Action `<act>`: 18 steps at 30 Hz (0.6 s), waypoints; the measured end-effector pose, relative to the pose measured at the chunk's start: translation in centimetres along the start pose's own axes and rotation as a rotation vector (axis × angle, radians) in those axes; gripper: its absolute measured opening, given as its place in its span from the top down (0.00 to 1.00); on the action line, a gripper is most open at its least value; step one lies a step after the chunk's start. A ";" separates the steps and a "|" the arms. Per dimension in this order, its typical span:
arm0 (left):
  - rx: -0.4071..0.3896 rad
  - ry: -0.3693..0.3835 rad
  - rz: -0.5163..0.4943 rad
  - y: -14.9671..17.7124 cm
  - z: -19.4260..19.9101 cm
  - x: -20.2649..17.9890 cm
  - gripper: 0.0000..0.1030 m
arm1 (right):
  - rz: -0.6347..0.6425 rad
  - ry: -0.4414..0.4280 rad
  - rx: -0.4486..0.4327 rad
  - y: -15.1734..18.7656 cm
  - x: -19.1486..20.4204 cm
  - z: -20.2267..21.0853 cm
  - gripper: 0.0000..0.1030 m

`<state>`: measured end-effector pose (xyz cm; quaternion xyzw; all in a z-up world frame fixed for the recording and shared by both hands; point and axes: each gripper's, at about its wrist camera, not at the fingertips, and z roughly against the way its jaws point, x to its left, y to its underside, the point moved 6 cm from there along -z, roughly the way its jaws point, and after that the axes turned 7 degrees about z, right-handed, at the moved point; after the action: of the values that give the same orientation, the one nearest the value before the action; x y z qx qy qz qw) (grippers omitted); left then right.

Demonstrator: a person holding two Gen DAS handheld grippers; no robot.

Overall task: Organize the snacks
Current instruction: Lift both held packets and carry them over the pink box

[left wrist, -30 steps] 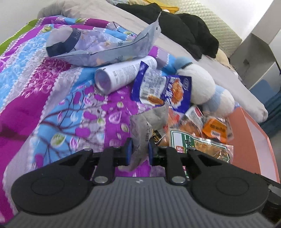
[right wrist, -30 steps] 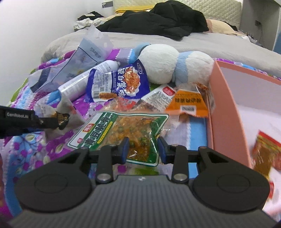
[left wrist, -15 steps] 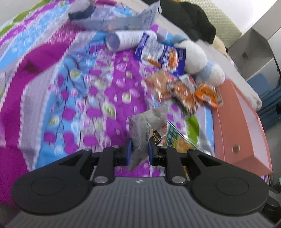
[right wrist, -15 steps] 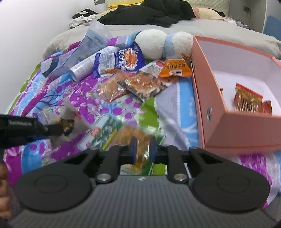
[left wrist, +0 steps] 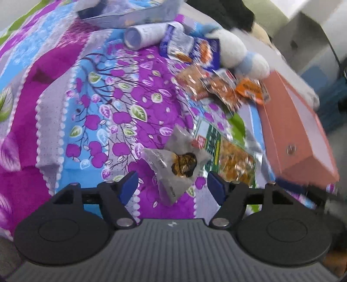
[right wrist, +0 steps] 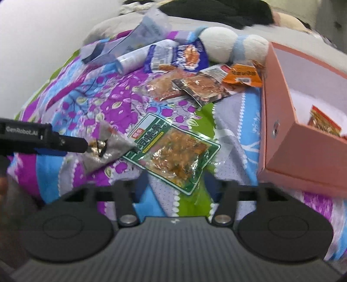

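Observation:
My left gripper [left wrist: 172, 184] is open, with a small clear packet holding a dark snack [left wrist: 177, 167] lying loose on the blanket between its fingers. The same packet [right wrist: 106, 147] shows in the right wrist view beside the left gripper's arm. My right gripper [right wrist: 176, 188] is open, just short of the green-edged snack bag [right wrist: 171, 149], which also shows in the left wrist view [left wrist: 225, 156]. The pink box [right wrist: 303, 156] stands to the right with red packets [right wrist: 323, 121] inside. Several more snack packets [right wrist: 195, 84] lie further back.
A blue snack bag [right wrist: 177, 58], a white tube [right wrist: 136, 57], a large clear bag [right wrist: 138, 36] and a white-and-blue plush toy [right wrist: 229, 43] lie at the back of the patterned blanket [right wrist: 93, 95]. Dark clothes [right wrist: 214, 10] lie beyond on the bed.
My left gripper opened and let go of the small clear packet, which now lies on the blanket. My right gripper opened too and the green bag lies flat in front of it.

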<state>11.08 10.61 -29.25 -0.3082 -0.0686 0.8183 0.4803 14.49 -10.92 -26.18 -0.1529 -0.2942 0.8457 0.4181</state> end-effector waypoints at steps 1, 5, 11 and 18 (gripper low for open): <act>0.005 -0.019 -0.046 0.0 -0.1 -0.2 0.28 | 0.027 -0.017 0.003 -0.1 -0.1 -0.2 0.35; 0.035 -0.063 -0.216 -0.4 -0.6 -1.1 0.27 | 0.113 -0.071 0.031 -0.4 -1.2 -1.1 0.34; 0.053 -0.098 -0.381 -2.3 -2.4 -2.2 0.27 | 0.279 -0.135 0.072 -2.2 -1.5 -4.0 0.19; 0.168 -0.045 -0.479 -3.1 -3.8 -4.9 0.27 | 0.436 -0.255 0.204 -3.7 -0.8 -7.3 0.19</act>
<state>17.29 7.52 -28.89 -0.2237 -0.0821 0.6906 0.6828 21.00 -7.10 -29.56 -0.0619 -0.2177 0.9535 0.1989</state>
